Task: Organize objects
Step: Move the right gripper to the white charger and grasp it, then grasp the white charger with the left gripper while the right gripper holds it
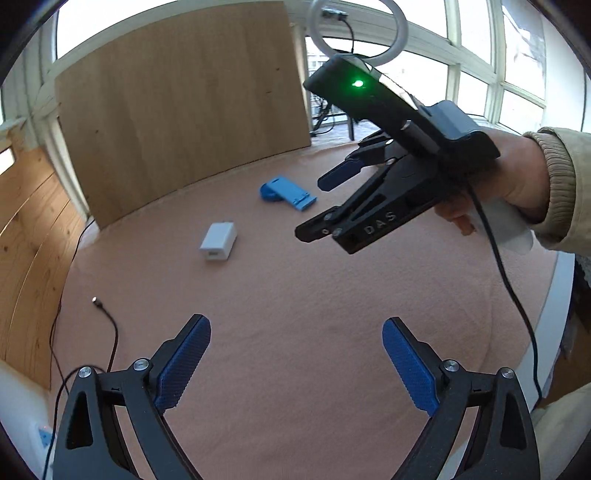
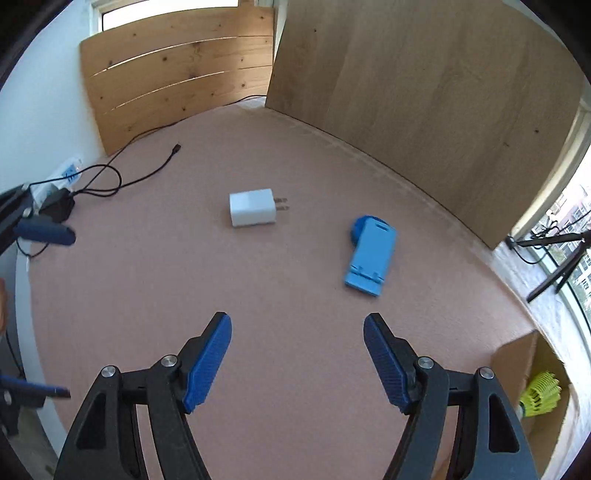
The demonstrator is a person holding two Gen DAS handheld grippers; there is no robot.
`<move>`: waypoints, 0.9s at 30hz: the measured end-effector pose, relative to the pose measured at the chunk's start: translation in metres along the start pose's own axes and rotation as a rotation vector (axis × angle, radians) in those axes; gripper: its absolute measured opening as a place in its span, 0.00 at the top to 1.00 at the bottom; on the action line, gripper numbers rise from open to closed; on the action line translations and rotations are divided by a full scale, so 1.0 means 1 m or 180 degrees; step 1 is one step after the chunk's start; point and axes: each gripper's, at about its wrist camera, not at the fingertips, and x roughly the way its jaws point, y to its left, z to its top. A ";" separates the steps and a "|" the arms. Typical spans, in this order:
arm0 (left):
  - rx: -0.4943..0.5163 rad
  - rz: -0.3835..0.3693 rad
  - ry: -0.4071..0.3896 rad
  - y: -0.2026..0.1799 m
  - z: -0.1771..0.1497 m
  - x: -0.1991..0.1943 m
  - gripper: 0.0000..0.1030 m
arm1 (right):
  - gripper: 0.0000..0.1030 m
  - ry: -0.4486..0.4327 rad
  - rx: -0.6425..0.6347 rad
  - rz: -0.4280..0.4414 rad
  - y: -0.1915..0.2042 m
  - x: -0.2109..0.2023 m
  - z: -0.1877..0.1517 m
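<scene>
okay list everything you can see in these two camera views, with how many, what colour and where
charger plug: one, white, mid-table, prongs toward the stand
phone stand: one, blue, lying flat, right of the charger
cable: one, black, loose end on the table's left side
table: one, pinkish surface
wooden boards: two, brown, upright behind the table
shuttlecock: one, yellow-green, in a cardboard box at lower right
ring light: one, white, by the window
left gripper: black, blue pads, open, empty
right gripper: same, open, empty
</scene>
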 end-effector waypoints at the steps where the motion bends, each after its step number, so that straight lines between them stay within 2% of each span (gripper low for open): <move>1: -0.0063 0.0016 0.0018 0.006 -0.007 -0.003 0.06 | 0.32 0.0001 -0.0007 0.0042 0.008 0.011 0.009; 5: -0.0222 0.0063 0.0066 0.023 -0.035 -0.017 0.06 | 0.32 0.0027 -0.0094 -0.0051 0.027 0.053 0.038; 9: -0.0313 0.0113 0.0088 0.034 -0.057 -0.028 0.06 | 0.32 -0.0063 -0.0185 -0.0156 0.029 0.073 0.058; 11: -0.0367 0.0147 0.0100 0.040 -0.065 -0.032 0.06 | 0.32 -0.0021 -0.0252 -0.0206 0.026 0.084 0.066; 13: -0.0414 0.0166 0.0098 0.046 -0.068 -0.034 0.05 | 0.33 0.0014 -0.0222 -0.0099 0.023 0.091 0.071; 15: -0.0460 0.0193 0.0092 0.051 -0.069 -0.034 0.05 | 0.57 0.0028 -0.0230 -0.0033 0.024 0.093 0.072; 22: -0.0661 0.0294 0.0068 0.069 -0.067 -0.015 0.05 | 0.57 0.0125 -0.0287 0.0298 0.053 0.072 0.051; 25: -0.0576 0.0380 0.0162 0.065 -0.067 0.005 0.05 | 0.57 0.0215 -0.0260 0.0431 0.068 0.053 0.027; 27: -0.0505 0.0352 0.0167 0.060 -0.066 0.016 0.05 | 0.57 0.0276 -0.0199 0.0523 0.073 0.039 0.009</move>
